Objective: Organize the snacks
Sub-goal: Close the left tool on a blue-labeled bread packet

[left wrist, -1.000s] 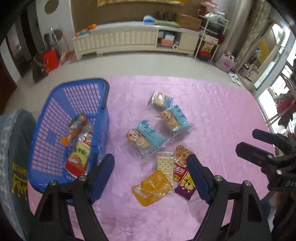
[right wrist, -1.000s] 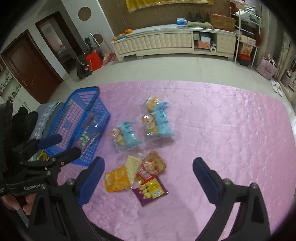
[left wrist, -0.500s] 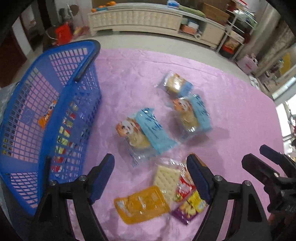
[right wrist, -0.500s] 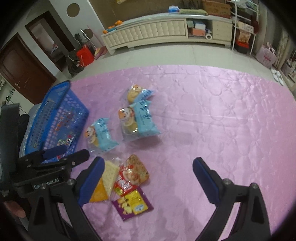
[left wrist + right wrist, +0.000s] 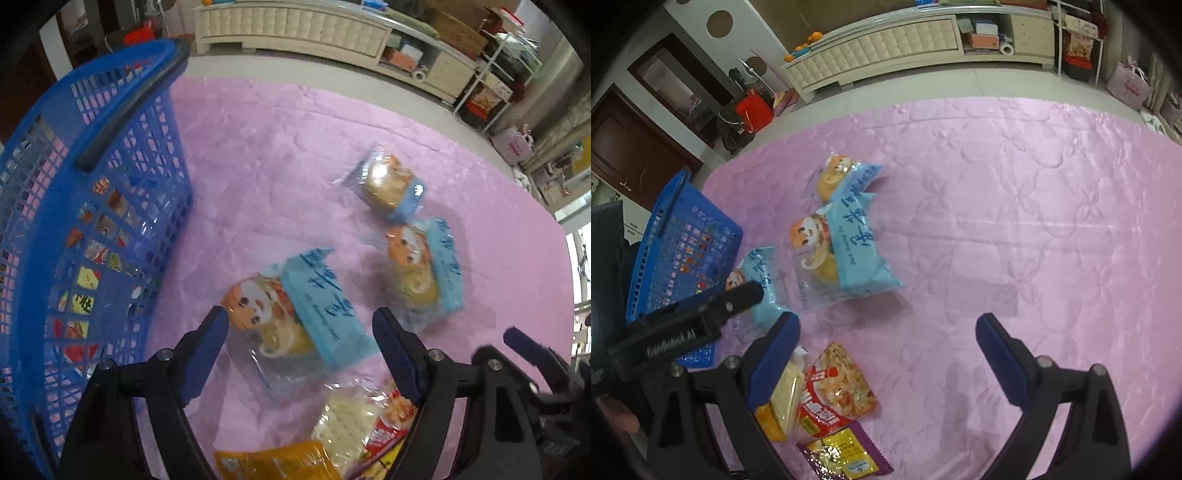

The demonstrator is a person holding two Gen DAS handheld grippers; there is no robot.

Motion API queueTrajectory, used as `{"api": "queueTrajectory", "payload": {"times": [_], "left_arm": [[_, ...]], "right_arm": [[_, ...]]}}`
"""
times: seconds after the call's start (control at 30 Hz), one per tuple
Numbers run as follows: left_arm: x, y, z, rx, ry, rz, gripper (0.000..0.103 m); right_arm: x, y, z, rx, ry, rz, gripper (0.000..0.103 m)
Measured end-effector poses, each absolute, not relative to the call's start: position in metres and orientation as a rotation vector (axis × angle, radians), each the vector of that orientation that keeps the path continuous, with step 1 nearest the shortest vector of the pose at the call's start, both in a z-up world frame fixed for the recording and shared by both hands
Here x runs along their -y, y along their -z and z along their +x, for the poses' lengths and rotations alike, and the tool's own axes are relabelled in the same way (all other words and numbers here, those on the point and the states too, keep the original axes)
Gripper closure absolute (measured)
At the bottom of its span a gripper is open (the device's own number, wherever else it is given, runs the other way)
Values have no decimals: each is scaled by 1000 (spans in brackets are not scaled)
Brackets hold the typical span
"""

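Approach phase of a snack pick. Both grippers are pointing steeply down at a pink quilted cloth [image 5: 1015, 192]. The left gripper [image 5: 299, 347] is standing with its jaws wide apart and nothing between the pads; the nearest blue-labelled cake packet [image 5: 295, 317] is lying on the cloth in the gap ahead of them, not yet touched. The right gripper [image 5: 886, 350] is likewise standing apart and empty, hovering over bare cloth beside a red-and-orange snack packet [image 5: 836, 391].

Two more cake packets [image 5: 424, 266] are lying just beyond, overlapping at their ends in the right wrist view. A cracker packet [image 5: 347, 424], an orange packet [image 5: 273, 461] and a purple packet [image 5: 846, 458] are clustering at the near edge. The blue mesh basket [image 5: 122, 110], already holding a few packets, is sitting just beside the nearest cake packet.

For a clean pick, the left jaws are probably best lowered so that they straddle the packet's short width over the firm cake, not the loose film ends, which would likely slip. Closing gently is advisable, since the cake appears soft. A short lift over the basket's rim would then suffice. The right gripper should likely be keeping clear of the left.
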State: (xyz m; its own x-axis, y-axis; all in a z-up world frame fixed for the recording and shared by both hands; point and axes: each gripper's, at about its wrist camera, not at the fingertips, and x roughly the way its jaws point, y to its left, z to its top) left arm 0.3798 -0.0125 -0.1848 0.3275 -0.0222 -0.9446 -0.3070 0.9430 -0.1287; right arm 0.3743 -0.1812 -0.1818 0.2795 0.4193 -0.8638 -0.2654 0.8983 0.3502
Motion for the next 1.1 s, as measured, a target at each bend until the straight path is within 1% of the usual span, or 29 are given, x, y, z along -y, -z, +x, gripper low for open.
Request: {"api": "queueTrajectory", "payload": {"times": [0.07, 0.13, 0.2, 0.4, 0.43, 0.5, 0.53, 0.63, 0.83, 1.1], "left_arm": [[10, 194, 383, -1261, -205, -311, 24], [8, 199, 384, -1258, -198, -332, 20], [6, 202, 385, -1256, -197, -351, 19], [15, 218, 398, -1337, -195, -337, 19], [19, 221, 401, -1352, -183, -304, 23], [28, 222, 400, -1344, -213, -198, 35], [31, 221, 399, -1345, -214, -177, 38], [38, 217, 391, -1347, -167, -149, 40], [52, 195, 370, -1286, -111, -77, 40], [61, 138, 338, -1158, 30, -6, 40]], "right_arm": [[181, 184, 374, -1205, -465, 146, 5], [182, 184, 371, -1200, -471, 142, 5], [182, 183, 370, -1196, -474, 132, 5], [186, 184, 360, -1195, -472, 124, 5], [188, 185, 359, -1199, -469, 122, 5], [192, 186, 356, -1203, -459, 121, 5], [192, 186, 356, -1206, -455, 120, 5], [198, 187, 351, -1211, -440, 117, 5], [202, 182, 343, -1214, -415, 118, 5], [190, 153, 337, -1179, -397, 69, 5]]}}
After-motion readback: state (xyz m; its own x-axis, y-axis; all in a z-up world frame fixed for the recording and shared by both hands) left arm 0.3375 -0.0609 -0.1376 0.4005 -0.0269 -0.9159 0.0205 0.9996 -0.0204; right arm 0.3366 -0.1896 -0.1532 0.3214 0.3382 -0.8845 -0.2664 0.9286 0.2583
